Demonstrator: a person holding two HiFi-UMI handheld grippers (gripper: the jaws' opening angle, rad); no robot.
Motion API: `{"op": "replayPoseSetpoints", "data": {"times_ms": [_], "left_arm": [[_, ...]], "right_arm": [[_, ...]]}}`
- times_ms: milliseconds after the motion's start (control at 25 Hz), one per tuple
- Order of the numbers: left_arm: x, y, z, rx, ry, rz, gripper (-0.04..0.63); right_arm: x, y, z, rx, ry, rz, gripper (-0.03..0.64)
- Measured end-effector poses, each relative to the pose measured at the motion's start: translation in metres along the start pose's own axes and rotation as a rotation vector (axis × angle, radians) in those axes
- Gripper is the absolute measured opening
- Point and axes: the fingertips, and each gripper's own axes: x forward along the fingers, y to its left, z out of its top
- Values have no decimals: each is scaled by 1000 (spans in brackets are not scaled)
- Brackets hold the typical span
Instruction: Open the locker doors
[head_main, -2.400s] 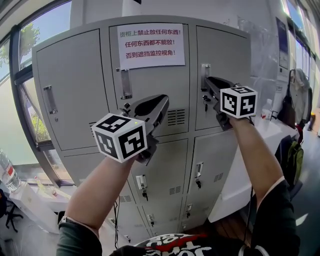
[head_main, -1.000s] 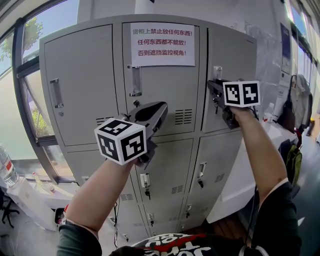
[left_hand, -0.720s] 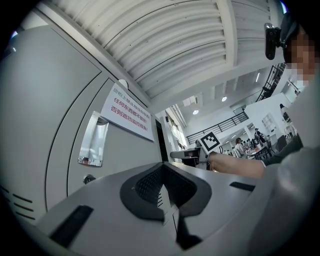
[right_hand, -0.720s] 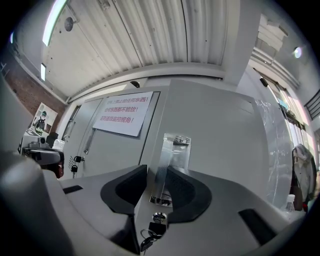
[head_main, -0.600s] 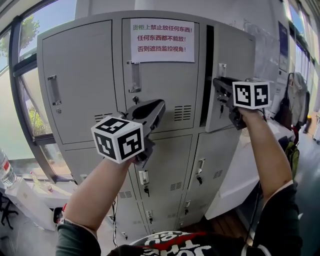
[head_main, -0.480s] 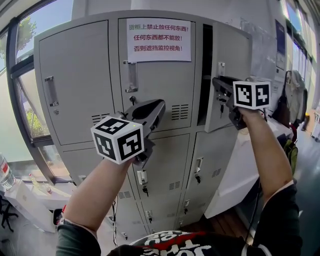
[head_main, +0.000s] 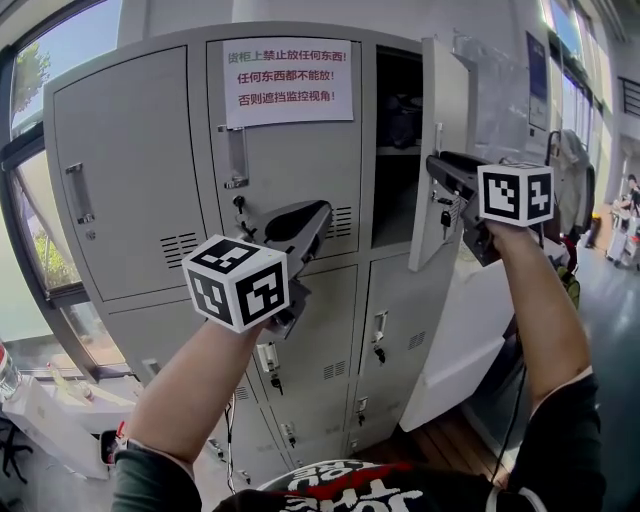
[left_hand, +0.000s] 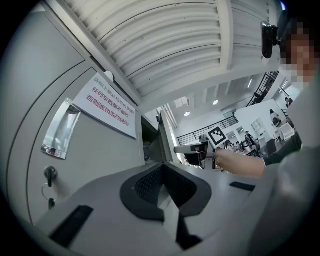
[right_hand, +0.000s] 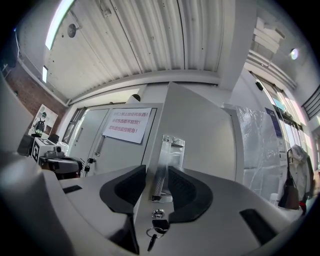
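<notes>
The grey locker bank fills the head view. Its top right door (head_main: 441, 120) stands swung out, baring a dark compartment (head_main: 397, 140). My right gripper (head_main: 432, 161) is at that door's metal handle (right_hand: 167, 150); its jaws are opening, with the handle between them and a small gap on the left side. A key (right_hand: 152, 233) hangs in the lock below. The middle top door (head_main: 290, 170) is closed and carries a paper notice (head_main: 288, 82). My left gripper (head_main: 322, 207) hangs shut and empty in front of it. The top left door (head_main: 125, 170) is closed.
Lower rows of closed locker doors (head_main: 395, 330) with keys sit below. A window (head_main: 40, 60) borders the lockers on the left. A white table (head_main: 475, 320) and a hanging bag (head_main: 565, 170) stand to the right, behind the open door.
The top right door has swung from closed to wide open, and my right gripper came right and toward me with its handle. The left gripper has stayed in place.
</notes>
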Motion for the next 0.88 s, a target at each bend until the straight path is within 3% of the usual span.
{"op": "replayPoseSetpoints", "data": {"times_ms": [880], "left_arm": [[81, -66, -27, -41, 12, -177, 8]], "right_arm": [[-133, -84, -1, 75, -63, -106, 143]]}}
